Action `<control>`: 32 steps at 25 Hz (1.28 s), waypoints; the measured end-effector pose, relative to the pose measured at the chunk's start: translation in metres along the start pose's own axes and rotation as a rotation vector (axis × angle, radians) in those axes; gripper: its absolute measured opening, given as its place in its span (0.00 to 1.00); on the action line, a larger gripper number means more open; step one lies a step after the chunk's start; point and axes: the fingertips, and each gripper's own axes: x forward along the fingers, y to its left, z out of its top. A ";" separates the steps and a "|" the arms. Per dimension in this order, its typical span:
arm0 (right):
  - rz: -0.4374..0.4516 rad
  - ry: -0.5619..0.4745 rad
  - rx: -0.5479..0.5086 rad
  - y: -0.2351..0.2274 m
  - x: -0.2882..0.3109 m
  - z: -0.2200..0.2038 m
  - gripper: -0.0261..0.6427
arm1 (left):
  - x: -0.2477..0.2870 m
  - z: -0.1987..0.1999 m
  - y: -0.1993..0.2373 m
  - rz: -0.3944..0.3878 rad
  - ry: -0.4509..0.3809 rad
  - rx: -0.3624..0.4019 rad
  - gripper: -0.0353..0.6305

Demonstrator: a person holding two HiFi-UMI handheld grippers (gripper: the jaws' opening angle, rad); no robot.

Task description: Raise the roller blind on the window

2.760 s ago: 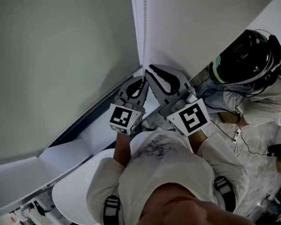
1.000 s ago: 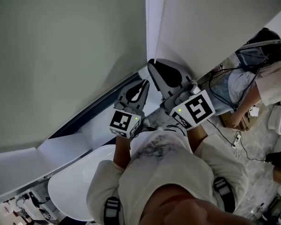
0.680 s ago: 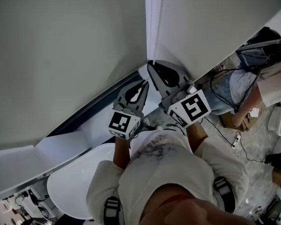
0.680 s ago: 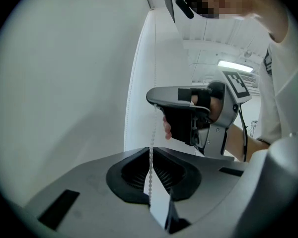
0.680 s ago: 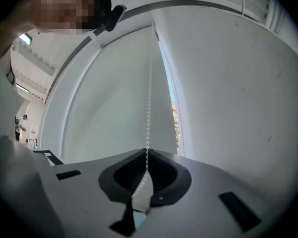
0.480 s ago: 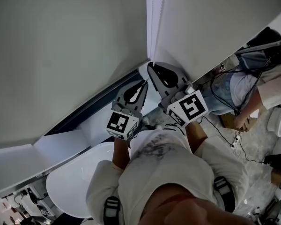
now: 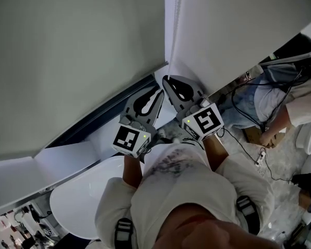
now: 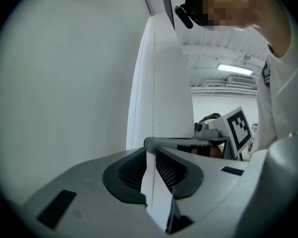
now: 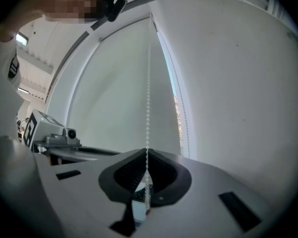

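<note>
2 level tools, right tool (image 9: 147,152) pinching bead chain (image 9: 148,83), left tool (image 8: 150,152) spread around it

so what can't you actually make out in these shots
Roller at the top of the roller blind: cut off by the head view's upper edge.
Bead chain, lower loop: hidden under the body of the right gripper in its own view.
Whether the chain passes inside the open left gripper: too thin against the white strip in that gripper's view.
Second person: cut off by the head view's right edge.
</note>
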 end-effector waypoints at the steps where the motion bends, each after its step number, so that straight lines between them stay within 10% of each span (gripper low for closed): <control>1: 0.000 0.008 0.001 0.001 0.000 -0.004 0.14 | 0.000 0.005 0.000 0.000 -0.009 0.006 0.12; 17: 0.010 0.034 0.004 0.012 0.006 -0.033 0.14 | 0.025 0.102 0.004 -0.045 -0.156 0.075 0.12; 32: 0.015 0.090 0.022 0.017 0.005 -0.056 0.14 | 0.037 0.092 0.001 -0.034 -0.032 0.105 0.07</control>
